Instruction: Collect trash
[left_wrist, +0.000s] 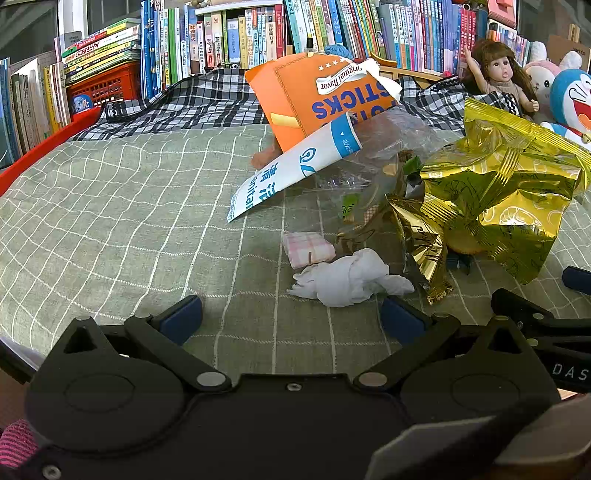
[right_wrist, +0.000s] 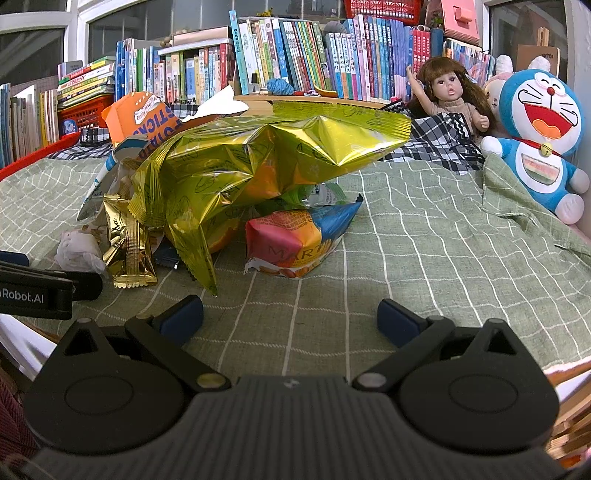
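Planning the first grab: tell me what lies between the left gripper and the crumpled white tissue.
Only bare green checked cloth, seen in the left wrist view; left gripper is open just short of the tissue.

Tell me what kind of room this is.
Probably a child's bedroom or playroom at home. A checked bedcover spreads across the surface, crammed books line the back, and a doll sits beside a blue plush toy. Snack wrappers lie piled on the cover.
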